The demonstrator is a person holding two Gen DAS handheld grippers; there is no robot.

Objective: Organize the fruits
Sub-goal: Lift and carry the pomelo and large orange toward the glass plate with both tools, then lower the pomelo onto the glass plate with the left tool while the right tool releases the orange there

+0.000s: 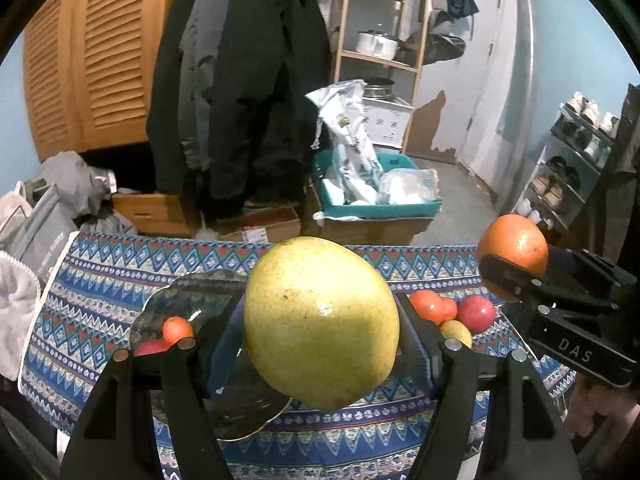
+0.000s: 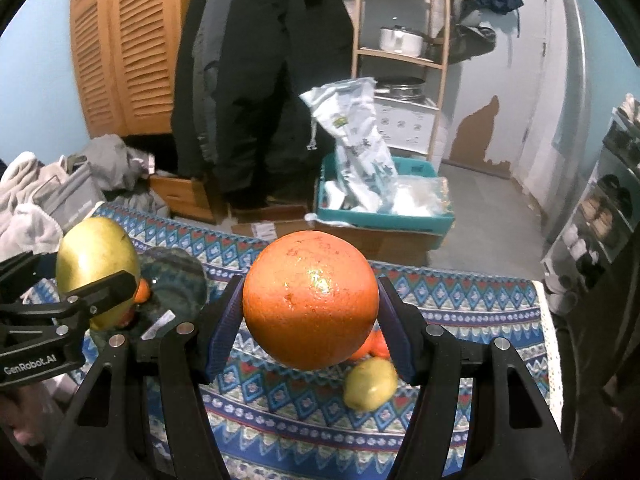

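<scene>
My left gripper [image 1: 322, 320] is shut on a large yellow-green mango [image 1: 320, 320] and holds it above a dark glazed plate [image 1: 188, 300] on the patterned tablecloth. The plate holds a small orange fruit [image 1: 178, 328] and a red one [image 1: 152, 347]. My right gripper [image 2: 310, 308] is shut on a big orange [image 2: 310, 300] and holds it above the cloth; it shows at the right of the left wrist view [image 1: 514, 246]. On the cloth lie a small yellow lemon [image 2: 370, 384], orange fruits [image 1: 430, 304] and a red apple [image 1: 476, 312].
The table is covered by a blue patterned cloth [image 1: 120, 280]. Behind it stand cardboard boxes, a teal bin [image 1: 376, 200] with bags, hanging dark coats [image 1: 240, 80], a wooden shelf [image 1: 384, 40] and a shoe rack [image 1: 572, 160] at the right. Grey clothes are piled at the left.
</scene>
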